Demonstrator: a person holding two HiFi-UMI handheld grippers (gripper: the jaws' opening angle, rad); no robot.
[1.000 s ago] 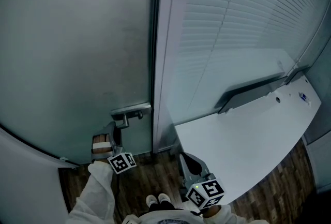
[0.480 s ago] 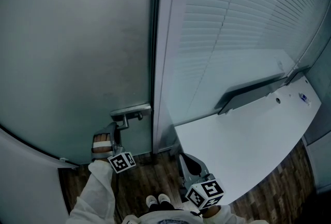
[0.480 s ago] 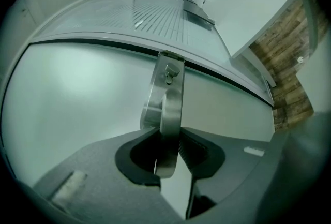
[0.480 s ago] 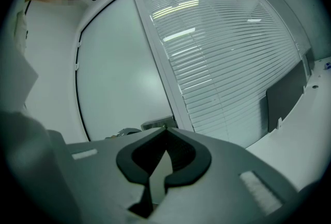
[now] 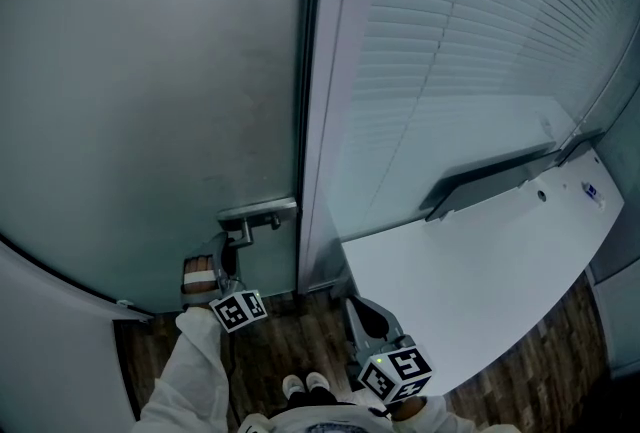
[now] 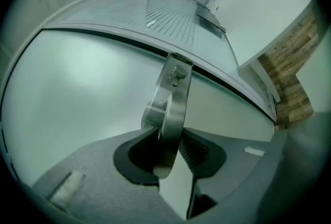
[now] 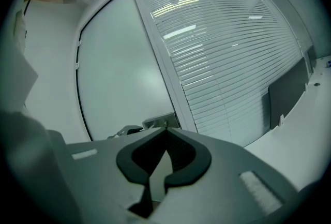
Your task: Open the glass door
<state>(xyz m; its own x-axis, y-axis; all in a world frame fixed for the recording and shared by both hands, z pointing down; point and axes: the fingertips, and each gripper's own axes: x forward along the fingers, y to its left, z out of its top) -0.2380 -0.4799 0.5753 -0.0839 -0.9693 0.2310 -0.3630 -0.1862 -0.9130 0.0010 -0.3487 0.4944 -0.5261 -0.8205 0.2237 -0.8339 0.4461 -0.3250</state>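
The glass door [image 5: 150,101], frosted and pale, is at our left and still shut against its frame [image 5: 322,121]. Only step 1, the grip, seems done. Our left gripper [image 6: 169,153] has just been closing and now clamps the metal handle [image 6: 173,99]. The right gripper [image 7: 164,132] hangs closed on nothing.

no text, label or number can be read anywhere

door [image 5: 150,101]: frosted glass, matt
handle [image 6: 175,99]: brushed metal, satin sheen
blinds [image 5: 480,41]: smooth pale slats
floor [image 5: 290,346]: dark wood planks, grained
surface [image 5: 480,261]: white, smooth, matt
left gripper [image 6: 170,131]: grey matt plastic
sleeve [image 5: 190,371]: white cloth
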